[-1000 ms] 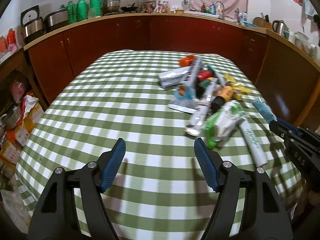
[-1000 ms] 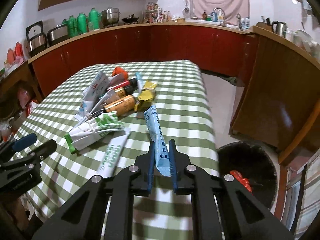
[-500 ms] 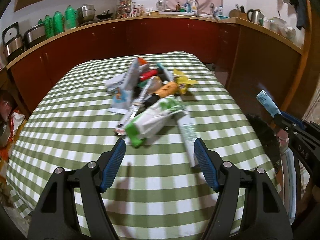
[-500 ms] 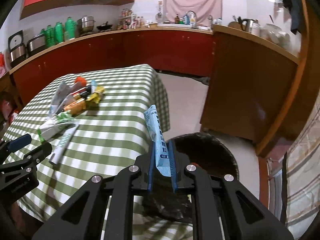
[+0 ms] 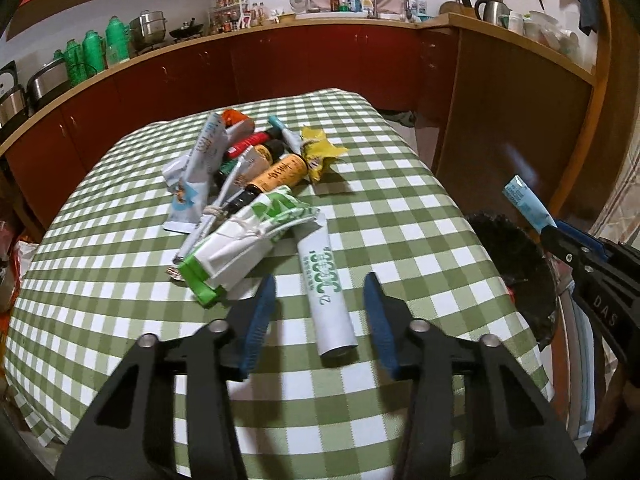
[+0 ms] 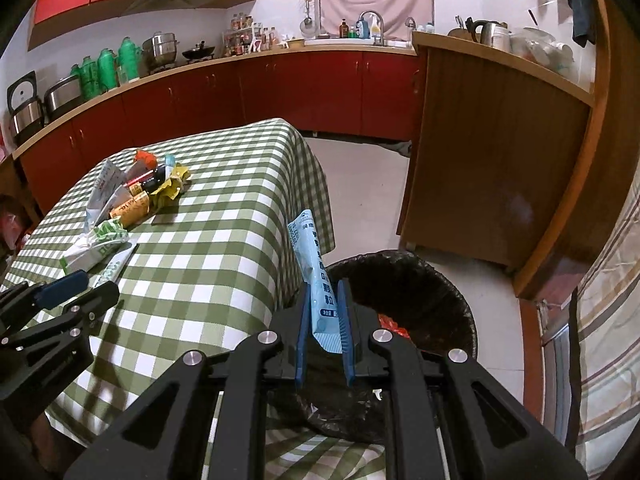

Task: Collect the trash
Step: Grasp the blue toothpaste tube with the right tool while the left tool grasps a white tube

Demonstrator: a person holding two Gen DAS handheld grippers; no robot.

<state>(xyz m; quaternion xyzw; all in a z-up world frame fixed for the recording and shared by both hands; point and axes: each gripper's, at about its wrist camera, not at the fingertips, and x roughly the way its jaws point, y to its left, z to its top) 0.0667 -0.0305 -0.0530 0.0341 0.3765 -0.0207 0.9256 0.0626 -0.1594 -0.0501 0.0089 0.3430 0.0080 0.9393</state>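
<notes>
My right gripper [image 6: 324, 284] is shut on a light blue sachet [image 6: 316, 276] and holds it upright over the black-lined trash bin [image 6: 424, 280] beside the table. The left wrist view shows that sachet [image 5: 524, 202] in the right gripper [image 5: 554, 232] above the bin [image 5: 516, 256]. My left gripper [image 5: 319, 278] is open just above the table, its fingers either side of a white tube with green print [image 5: 326, 292]. A pile of wrappers, tubes and bottles [image 5: 248, 184] lies beyond it.
The table has a green checked cloth [image 5: 400, 208] and its corner is next to the bin. Something red [image 6: 394, 326] lies in the bin. A wooden cabinet [image 6: 492, 168] stands behind the bin, and red kitchen counters [image 6: 280, 84] run along the back.
Both grippers have swung right. The right one carried the blue sachet off the table to above the bin. The left one came closer to the white tube, which now lies between its fingers.
</notes>
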